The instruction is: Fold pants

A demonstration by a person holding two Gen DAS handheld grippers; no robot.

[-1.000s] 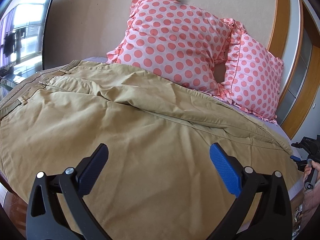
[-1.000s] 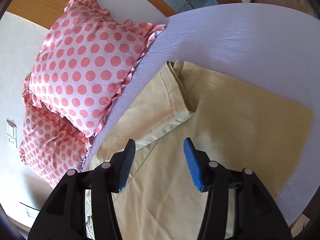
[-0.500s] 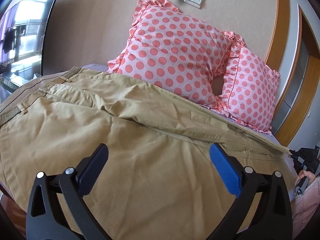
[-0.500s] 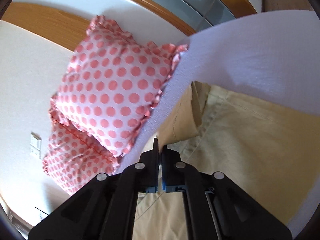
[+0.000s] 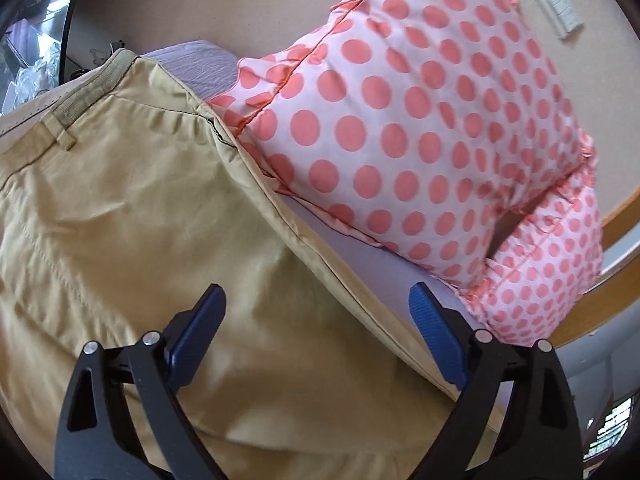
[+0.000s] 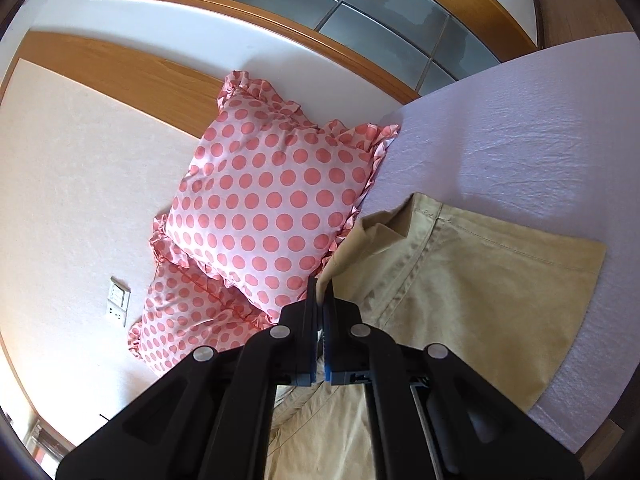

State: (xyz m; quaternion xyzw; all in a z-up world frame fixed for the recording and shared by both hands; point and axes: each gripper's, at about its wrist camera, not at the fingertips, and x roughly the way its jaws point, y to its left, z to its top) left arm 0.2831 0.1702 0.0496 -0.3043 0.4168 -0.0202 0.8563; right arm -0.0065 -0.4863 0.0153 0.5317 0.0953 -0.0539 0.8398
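Tan pants (image 5: 140, 220) lie spread on a lilac bed sheet (image 5: 360, 264), waistband at the upper left. My left gripper (image 5: 316, 332) is open, its blue pads wide apart, low over the far side edge of the pants near the seat. In the right wrist view my right gripper (image 6: 319, 292) is shut on the far edge of a pant leg (image 6: 460, 280) near the hem and lifts it off the sheet (image 6: 540, 132). The other leg end lies flat to the right.
Two pink polka-dot pillows (image 5: 420, 120) (image 6: 272, 204) lean against the beige wall at the head of the bed, close beside the pants' far edge. Wall sockets (image 6: 118, 300) and a wooden-framed glass door (image 6: 340, 12) are behind. The bed's edge runs at the lower right (image 6: 592, 412).
My right gripper closed on the pant leg edge and raised it. My left gripper moved closer and tilted toward the pants' far edge near the pillows, still open.
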